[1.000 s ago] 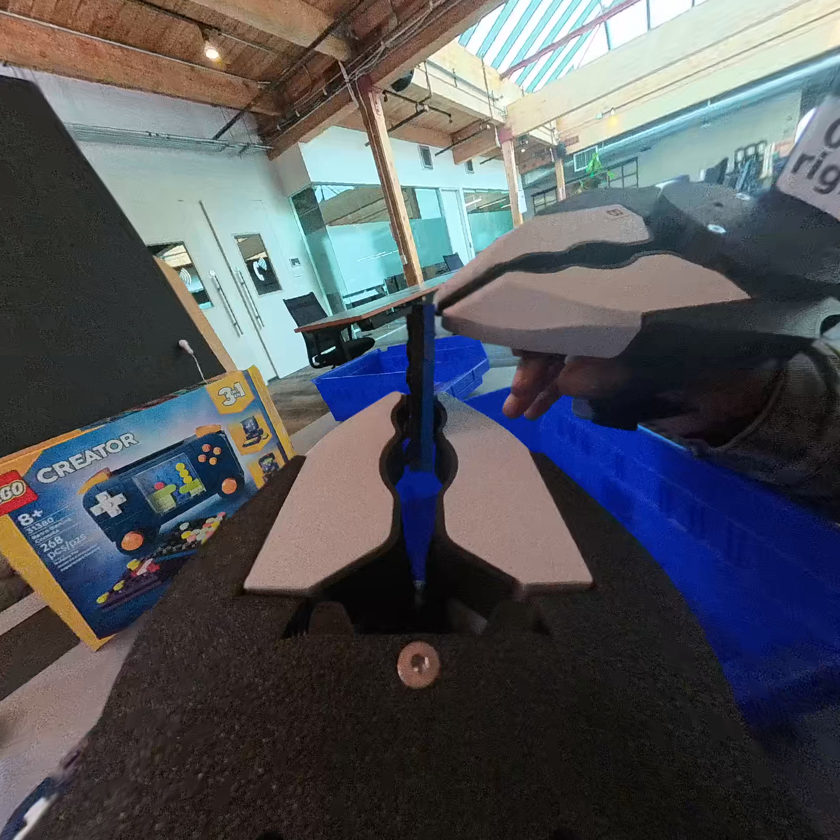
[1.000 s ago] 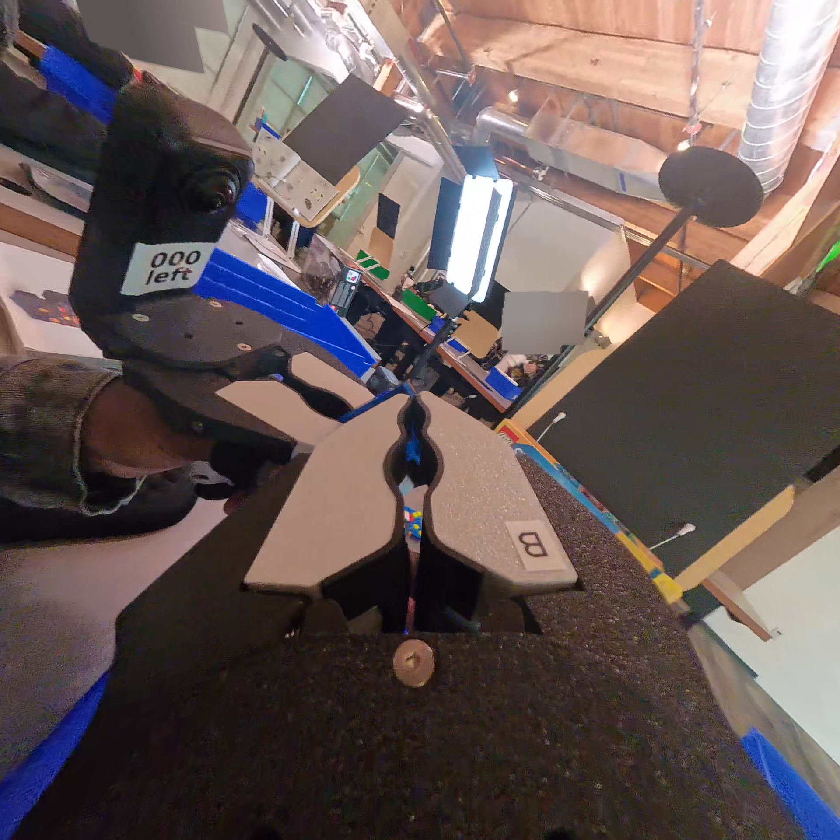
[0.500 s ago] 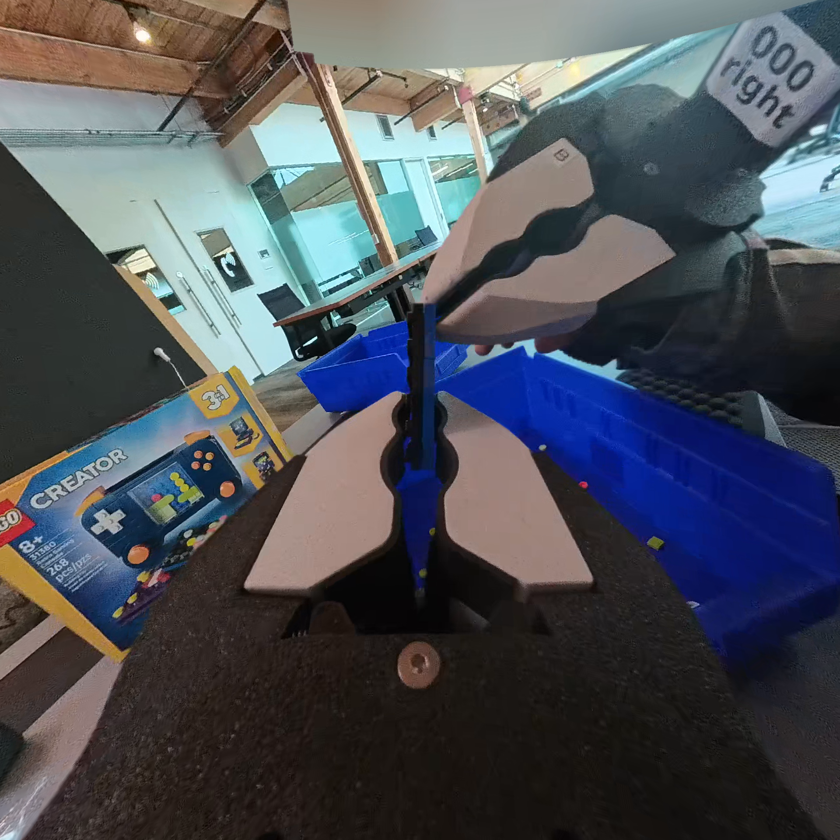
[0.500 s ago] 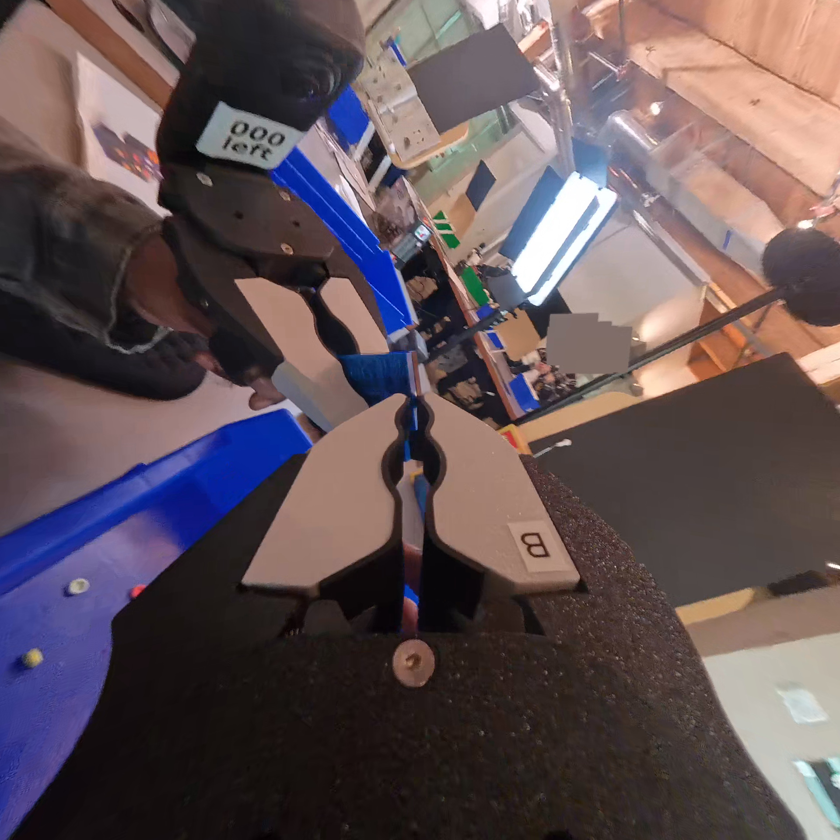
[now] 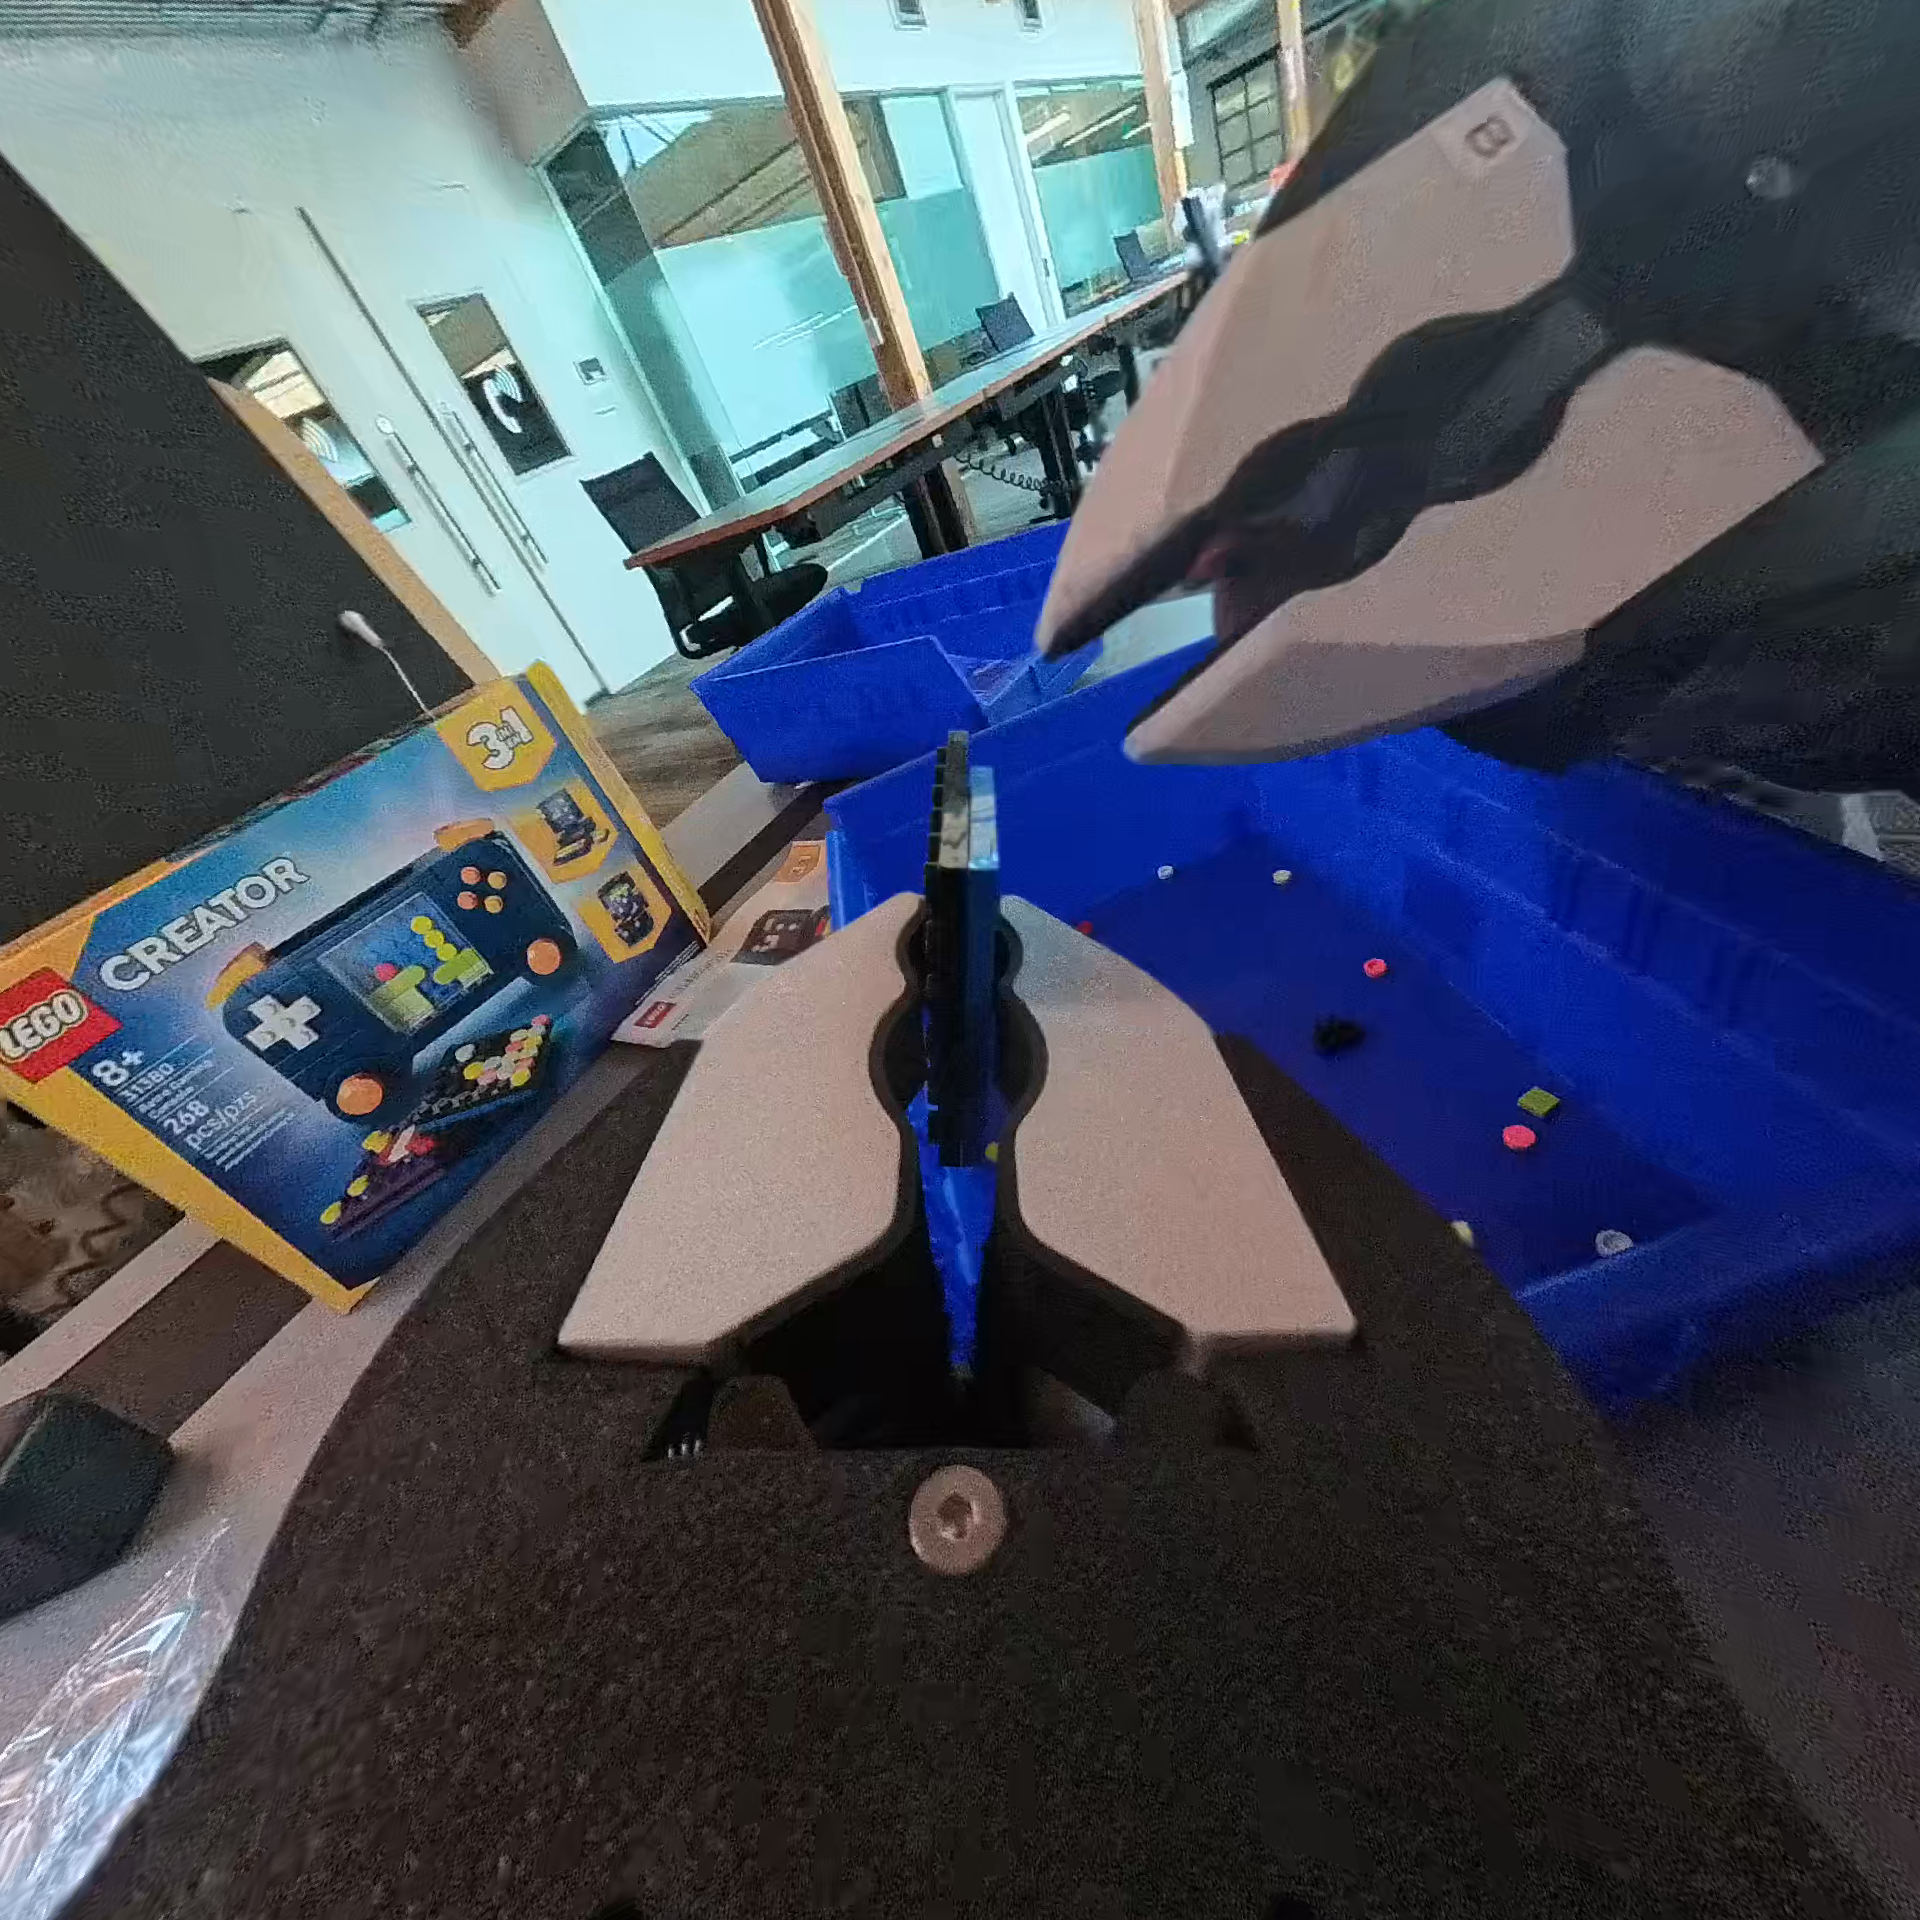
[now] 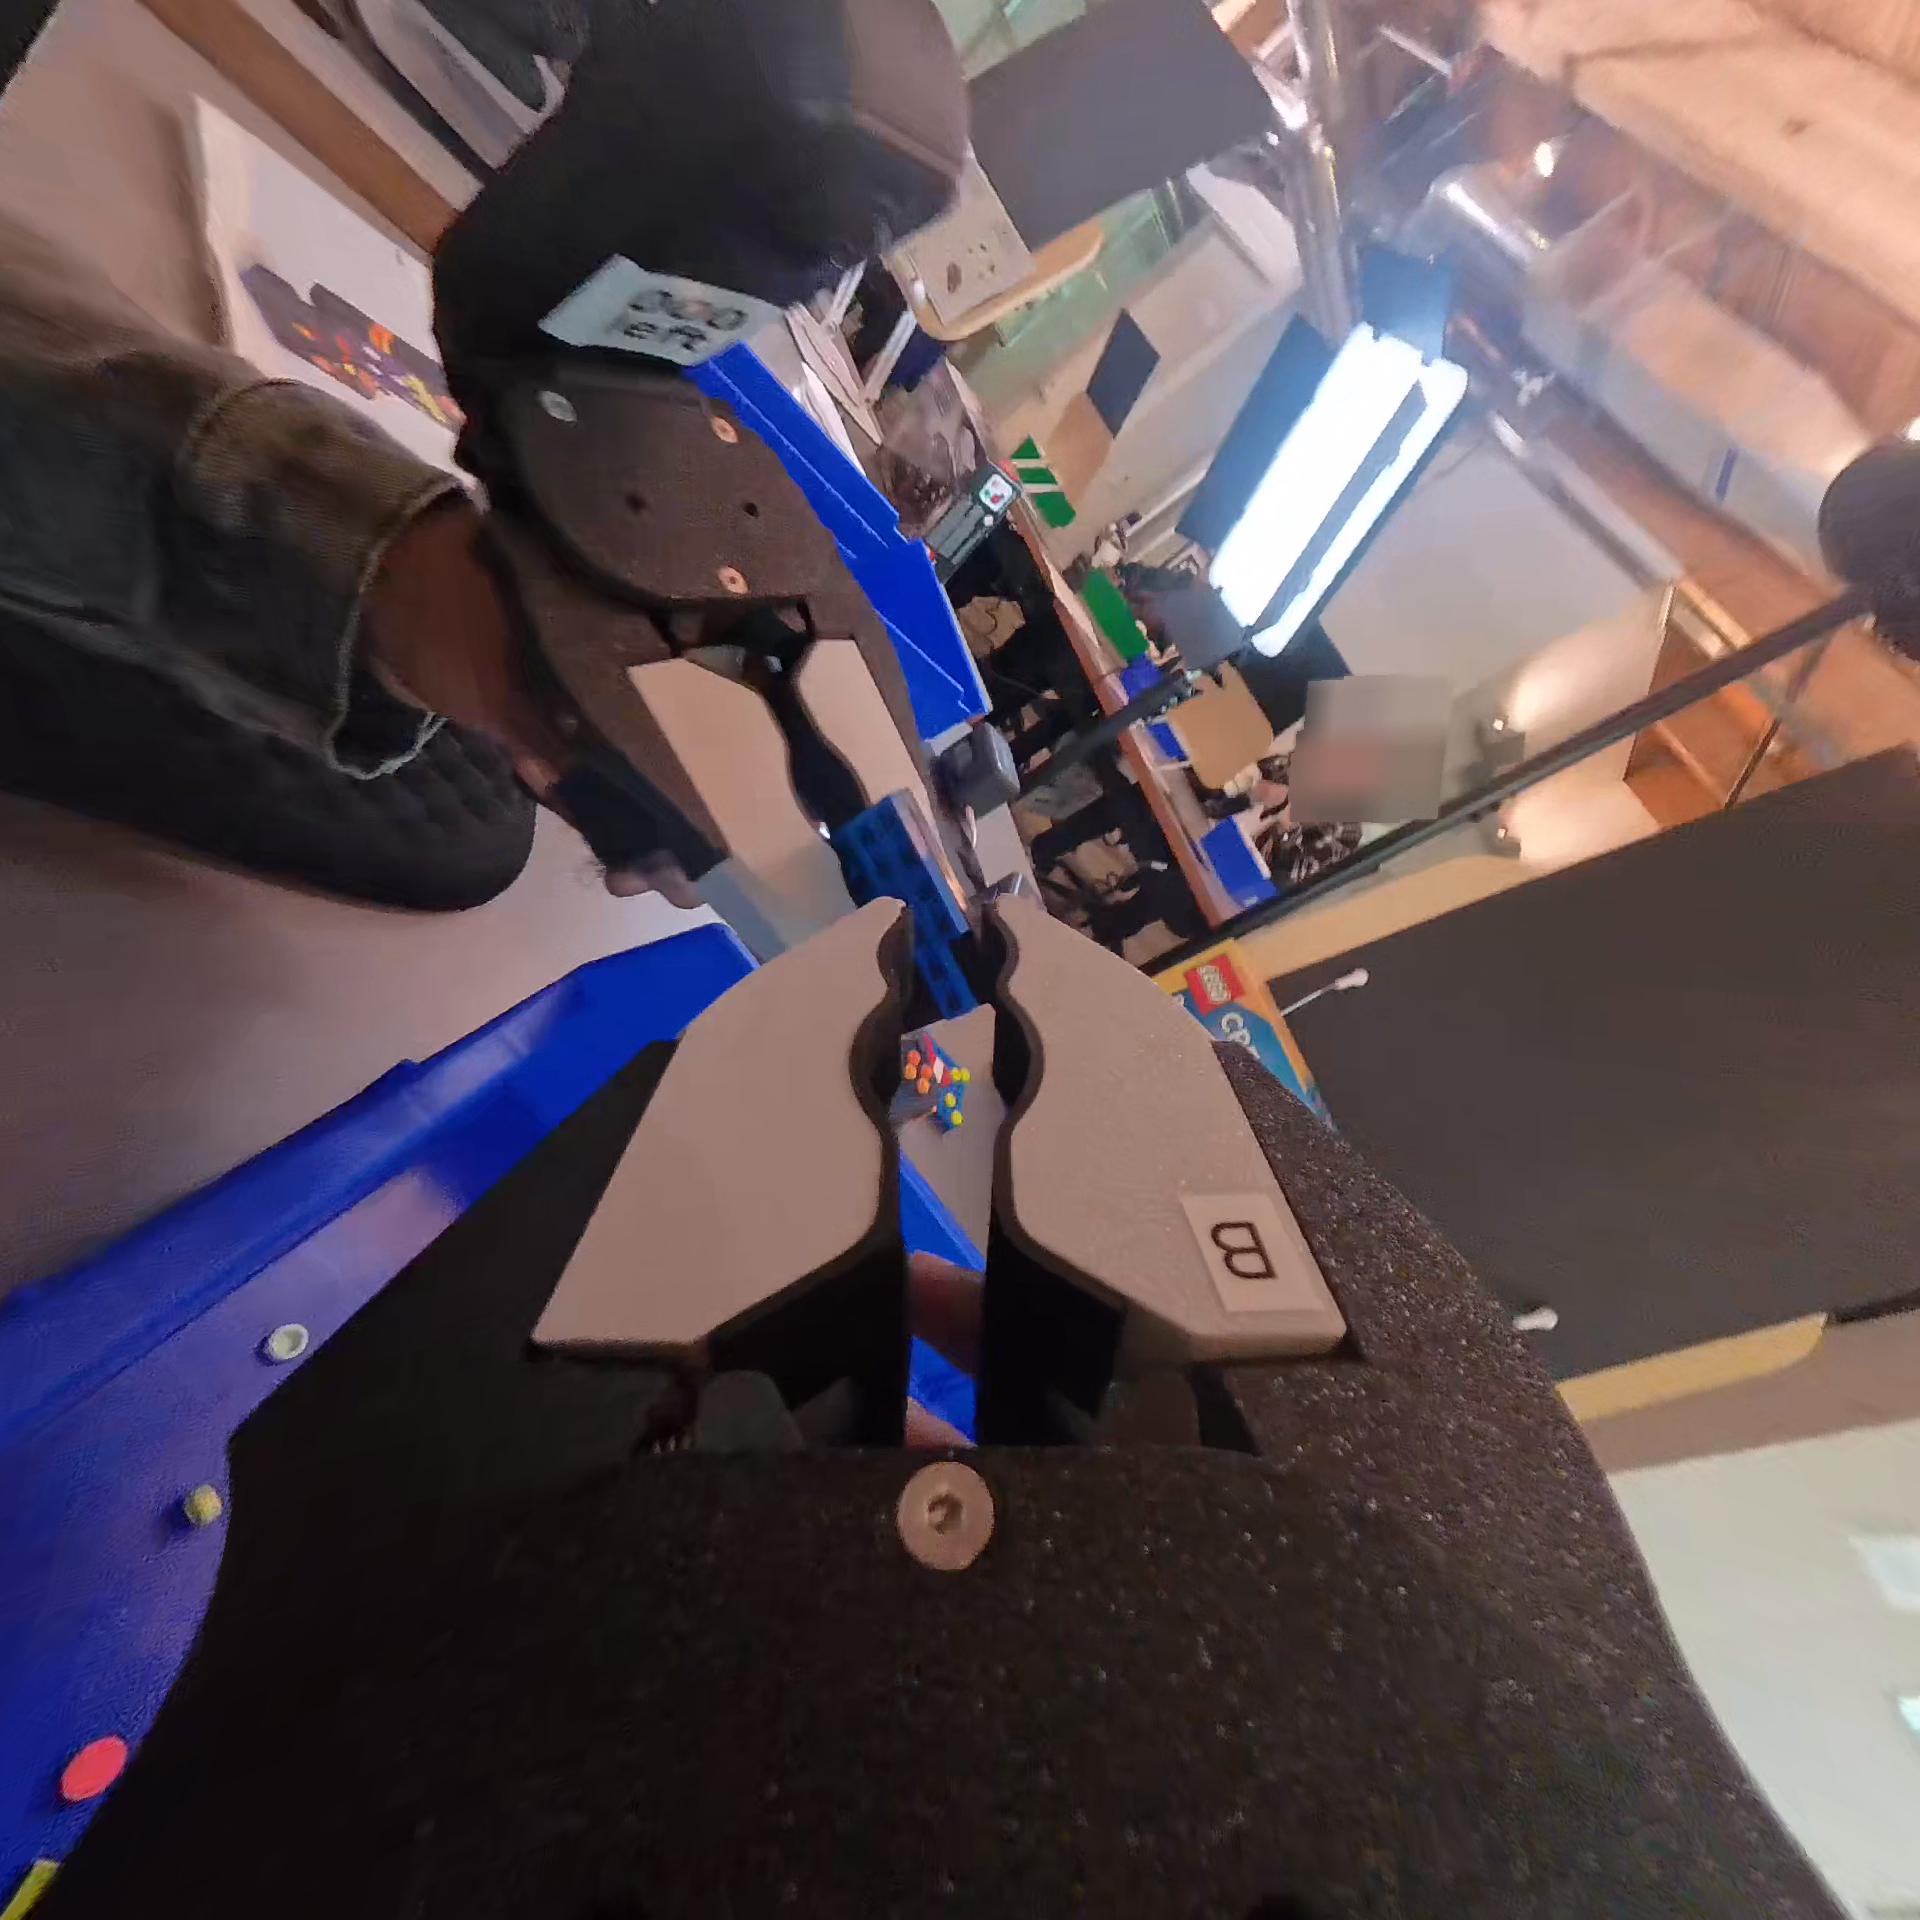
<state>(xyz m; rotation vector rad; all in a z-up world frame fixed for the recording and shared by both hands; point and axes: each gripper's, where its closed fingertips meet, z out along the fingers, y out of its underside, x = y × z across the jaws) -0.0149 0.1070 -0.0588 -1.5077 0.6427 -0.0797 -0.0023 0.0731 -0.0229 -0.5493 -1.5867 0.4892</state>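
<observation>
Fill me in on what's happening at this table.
A person works two hand-held grippers. The left gripper is shut on a flat blue brick plate, held on edge. The right gripper hangs open just above it, over a blue bin of small loose pieces. A toy box stands to the left.

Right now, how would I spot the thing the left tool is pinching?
Find the big blue bin dotted with tiny studs. Just before it, the left tool pinches a flat blue brick plate standing on edge, far bigger than the loose studs.
</observation>
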